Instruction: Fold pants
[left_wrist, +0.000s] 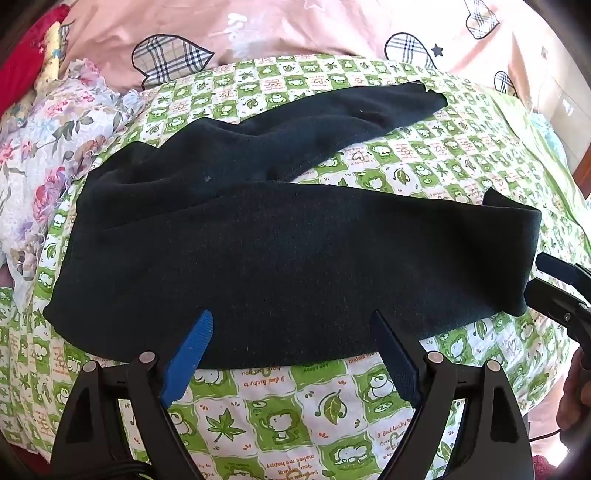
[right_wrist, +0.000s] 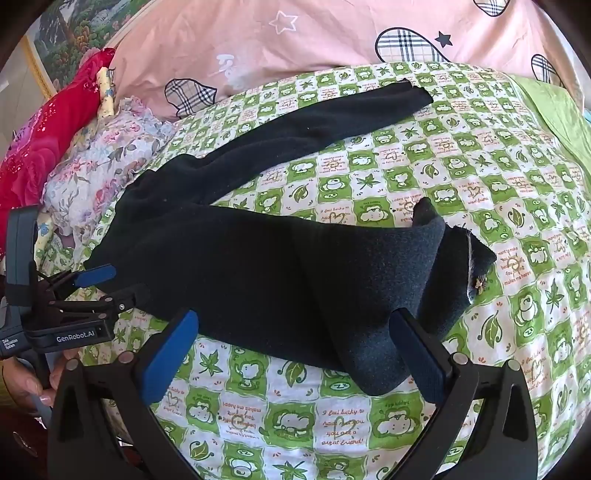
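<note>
Pants (left_wrist: 280, 258) lay spread on the bedsheet (left_wrist: 280, 417); left gripper (left_wrist: 291, 325) and right gripper (right_wrist: 295, 325) hovered wide apart, empty, poised along the near edge

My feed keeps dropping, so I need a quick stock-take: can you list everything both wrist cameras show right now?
Pants: one pair, black, spread on the bedsheet, one leg angled away toward the pink quilt, nearer leg lying across in front of both grippers.
Bedsheet: one, green and white checks with cartoon animals and leaves, under the pants.
Quilt: one, pink with plaid hearts and stars, behind the sheet.
Floral fabric: one, white with pink flowers, bunched left of the pants.
Red fabric: one, far left edge.
Framed picture: one, green scene, upper left corner.
Left gripper: black with blue pads, open, tips over the pants' near edge.
Right gripper: same build, open, at the nearer leg's end.
</note>
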